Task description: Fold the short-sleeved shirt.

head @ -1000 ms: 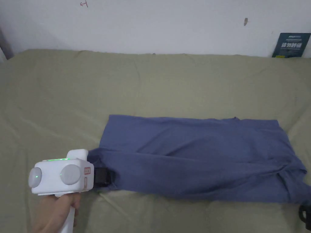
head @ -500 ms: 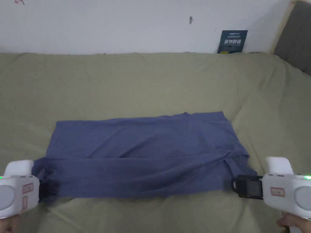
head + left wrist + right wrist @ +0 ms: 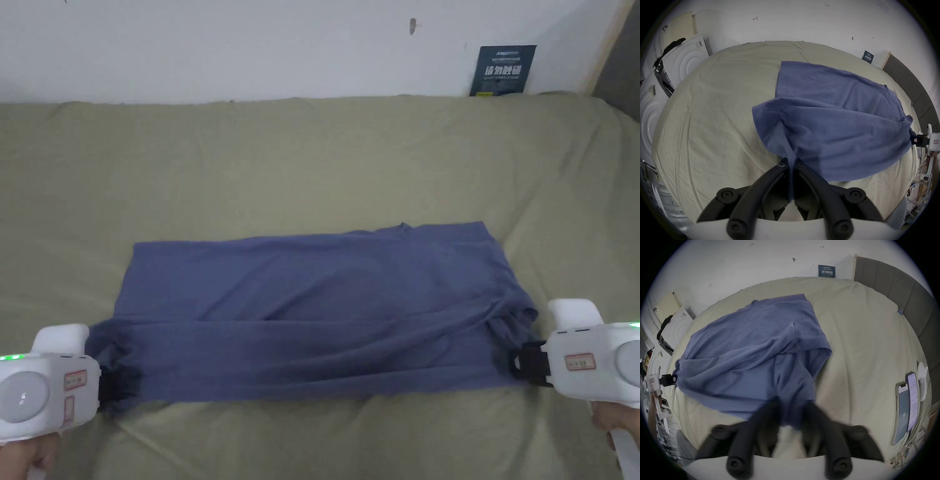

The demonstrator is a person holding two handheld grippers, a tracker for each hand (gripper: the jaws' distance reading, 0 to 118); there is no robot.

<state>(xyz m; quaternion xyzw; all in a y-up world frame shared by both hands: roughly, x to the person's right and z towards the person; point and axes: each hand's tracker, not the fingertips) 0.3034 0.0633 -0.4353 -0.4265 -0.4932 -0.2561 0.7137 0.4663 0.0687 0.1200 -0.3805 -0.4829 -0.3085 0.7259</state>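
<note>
Lying flat on the sheet (image 3: 312, 156), the shirt (image 3: 312, 306) is blue and stretched lengthwise between two grippers, its near long edge folded up over the body. Left gripper (image 3: 115, 384) pinches the shirt's left near corner; in the left gripper view both jaws press together on a bunched strip of fabric (image 3: 791, 162). Right gripper (image 3: 522, 362) pinches the right end by the sleeve; in the right gripper view the jaws are blurred, but cloth runs between them (image 3: 792, 405) and they look pressed on it. Fabric is pulled up slightly at both pinch points and sags between. A hand (image 3: 25, 453) holds the left gripper's handle at the bottom left, another hand (image 3: 609, 422) holds the right one. Far edge of the shirt lies on the sheet with light wrinkles. A dark sign (image 3: 503, 70) leans on the white wall (image 3: 250, 44) behind. Two phones (image 3: 907, 405) show at the right edge of the right gripper view, screens lit.
</note>
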